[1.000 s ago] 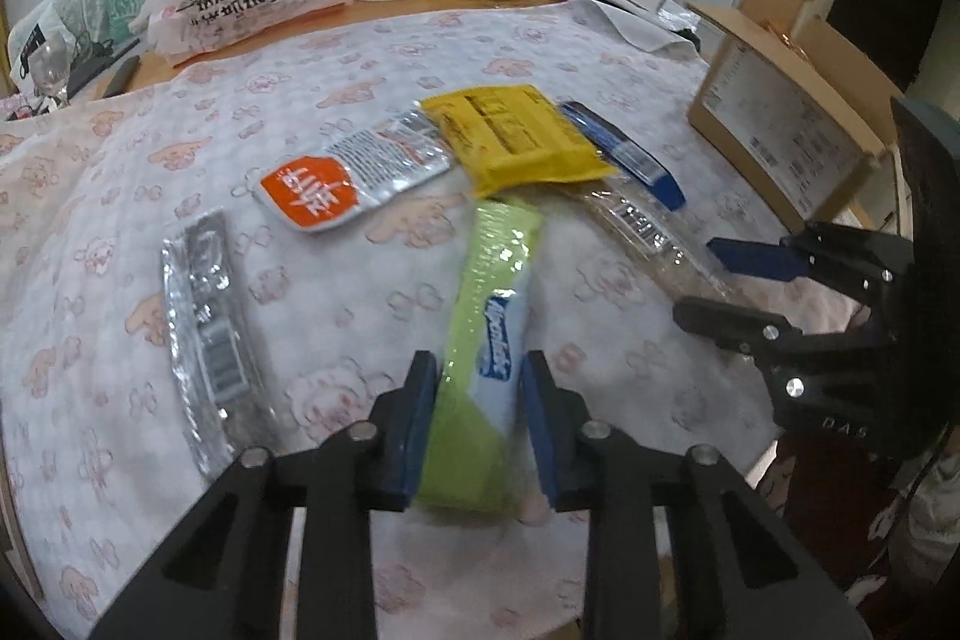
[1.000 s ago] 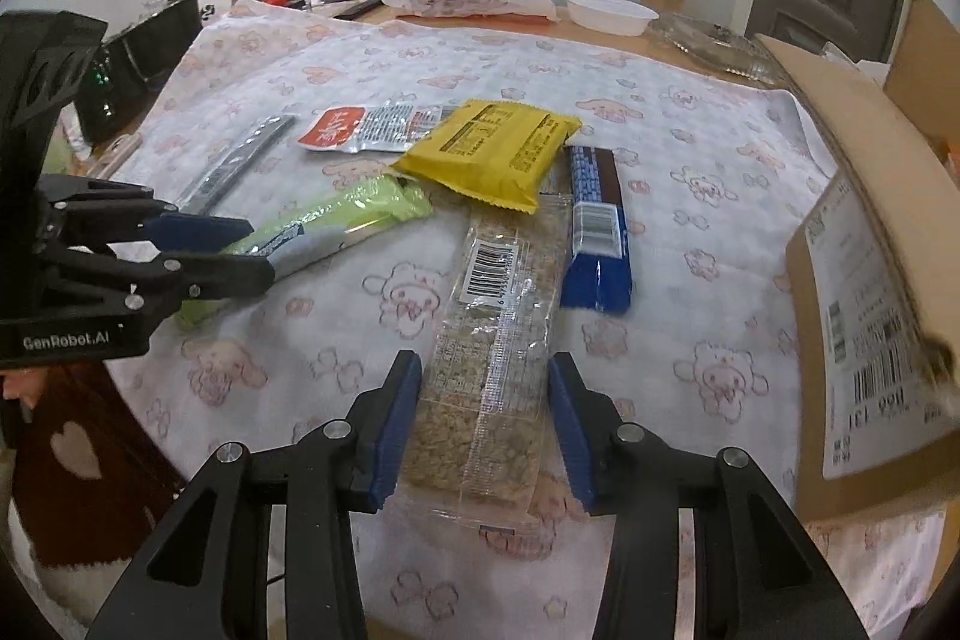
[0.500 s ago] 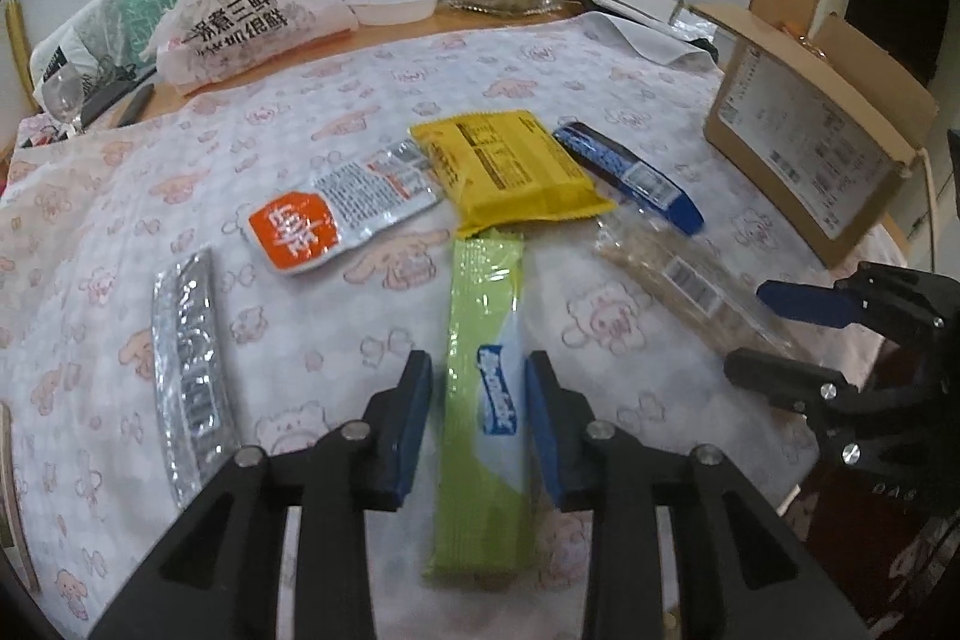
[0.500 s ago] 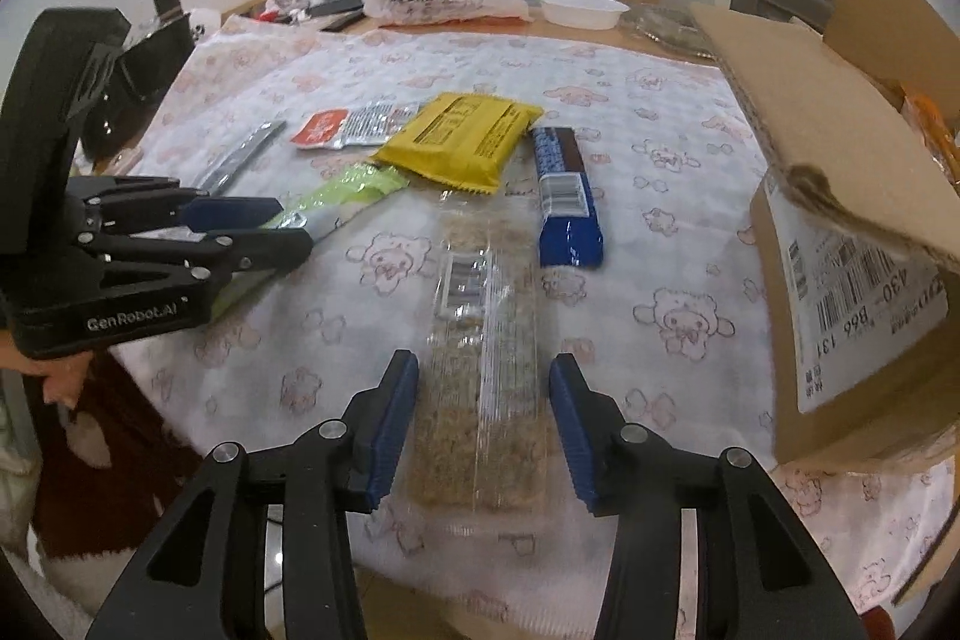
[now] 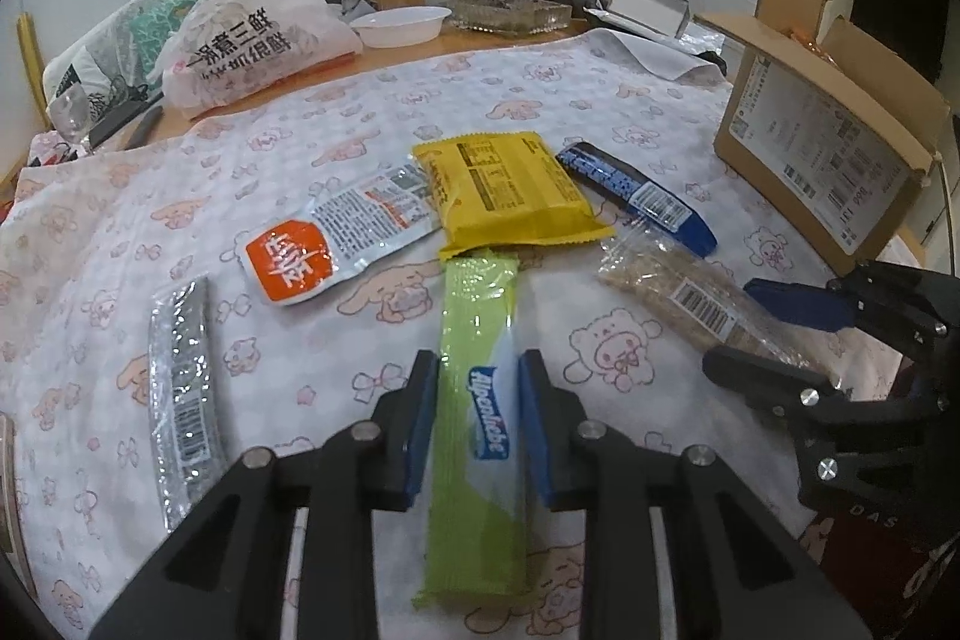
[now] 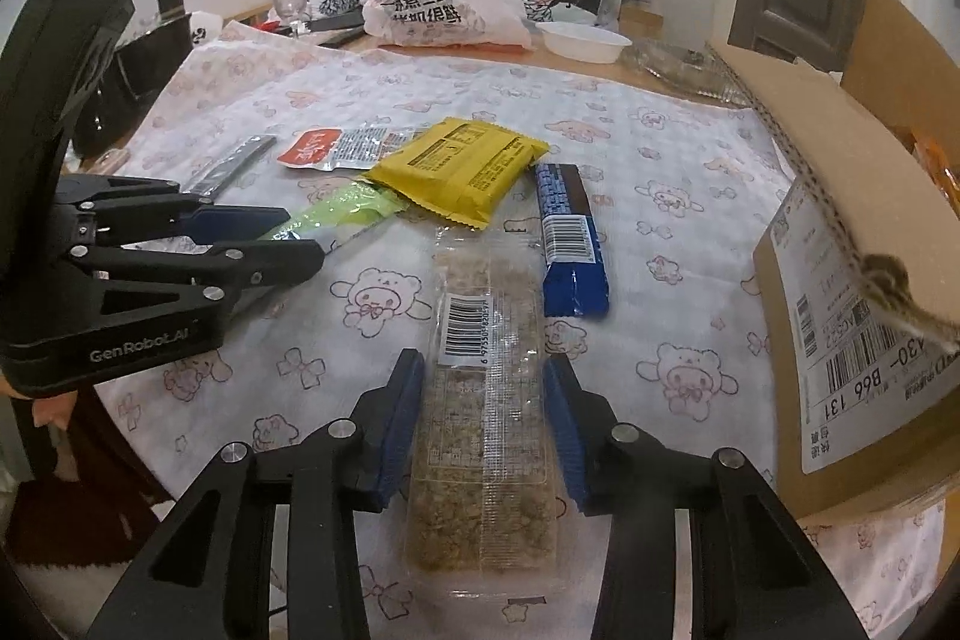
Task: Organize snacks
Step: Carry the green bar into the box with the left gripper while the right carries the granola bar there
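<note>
Your cardboard box point(image 6: 852, 244) at the bench's right edge is cut off, so its inside stays hidden. The right claw point(image 6: 483, 424) closes on the grain bar point(image 6: 483, 400) near the front edge; the left claw point(image 5: 474, 424) pinches the green wafer pack point(image 5: 477, 400). Both wrappers are slippery and could slide out when lifted.

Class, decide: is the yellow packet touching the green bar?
Touching. The left wrist view shows the yellow packet's lower edge overlapping the far end of the green bar; the right wrist view shows the same overlap.
</note>
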Tool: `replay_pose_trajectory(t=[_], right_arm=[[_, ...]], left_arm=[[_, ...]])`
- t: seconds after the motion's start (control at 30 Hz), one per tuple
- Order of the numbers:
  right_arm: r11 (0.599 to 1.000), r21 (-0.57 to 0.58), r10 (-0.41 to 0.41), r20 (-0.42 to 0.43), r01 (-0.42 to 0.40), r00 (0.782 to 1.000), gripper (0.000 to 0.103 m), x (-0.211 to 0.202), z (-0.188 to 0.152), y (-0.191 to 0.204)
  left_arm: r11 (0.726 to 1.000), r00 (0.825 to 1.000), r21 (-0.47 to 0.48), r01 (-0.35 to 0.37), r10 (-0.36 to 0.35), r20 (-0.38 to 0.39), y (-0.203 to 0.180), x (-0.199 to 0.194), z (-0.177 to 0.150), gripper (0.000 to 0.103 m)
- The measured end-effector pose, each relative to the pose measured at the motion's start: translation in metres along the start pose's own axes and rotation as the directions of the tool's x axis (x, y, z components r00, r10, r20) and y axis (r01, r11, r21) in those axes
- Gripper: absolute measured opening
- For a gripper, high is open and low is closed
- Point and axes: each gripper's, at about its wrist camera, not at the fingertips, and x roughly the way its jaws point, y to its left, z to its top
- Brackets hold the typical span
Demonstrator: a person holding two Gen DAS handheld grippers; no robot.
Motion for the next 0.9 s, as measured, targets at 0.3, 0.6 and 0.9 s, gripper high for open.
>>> replay_pose_trajectory(t=[0.3,0.6,0.9], right_arm=[[0.999,0.028,0.024,0.019,-0.024,1.0,0.036,-0.019,0.001,-0.002],[0.998,-0.006,0.064,0.065,-0.064,0.996,0.036,-0.044,0.009,0.016],[0.994,-0.055,0.1,0.18,-0.092,0.979,0.036,-0.089,0.043,0.021]], left_arm=[[0.998,1.0,-0.055,-0.002,0.002,-0.001,0.008,-0.009,-0.005,0.023],[0.996,0.998,-0.085,-0.011,0.015,0.055,0.018,-0.044,-0.01,0.023],[0.995,0.987,-0.095,-0.023,0.038,0.157,0.016,-0.1,0.02,0.023]])
